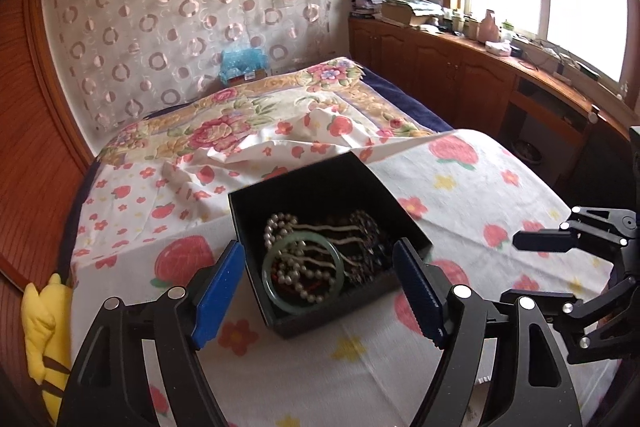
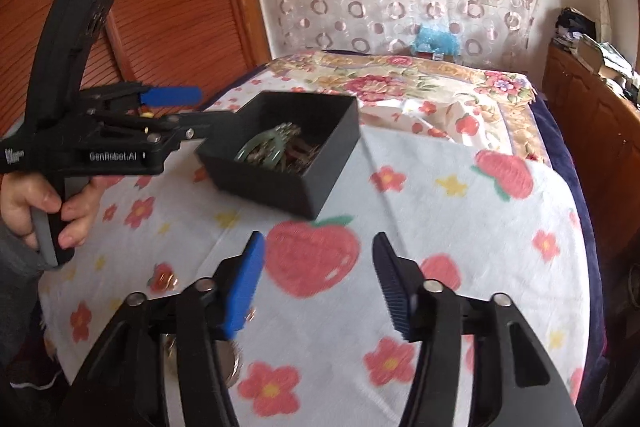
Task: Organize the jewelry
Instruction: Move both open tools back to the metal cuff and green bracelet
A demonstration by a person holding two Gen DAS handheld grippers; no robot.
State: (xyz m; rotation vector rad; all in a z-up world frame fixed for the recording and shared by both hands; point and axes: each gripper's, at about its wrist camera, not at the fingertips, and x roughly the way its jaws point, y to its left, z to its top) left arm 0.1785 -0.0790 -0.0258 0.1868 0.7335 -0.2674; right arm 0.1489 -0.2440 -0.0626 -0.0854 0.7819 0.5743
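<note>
Black box (image 1: 320, 187) on the bed holds tangled pearl strands (image 1: 288, 267) and a rigid jade bangle (image 1: 272, 291), likely slippery and brittle, best pinched across its rim; left gripper (image 1: 320, 287) and right gripper (image 2: 320, 283) fingers both released, empty.

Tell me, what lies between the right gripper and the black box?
Only bare flowered cloth, seen from the right wrist, separates the right gripper from the black box.

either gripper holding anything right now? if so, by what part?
Nothing is held. The left gripper is open, its fingers straddling the near end of the black jewelry box without gripping it. The right gripper is open over the cloth.
</note>
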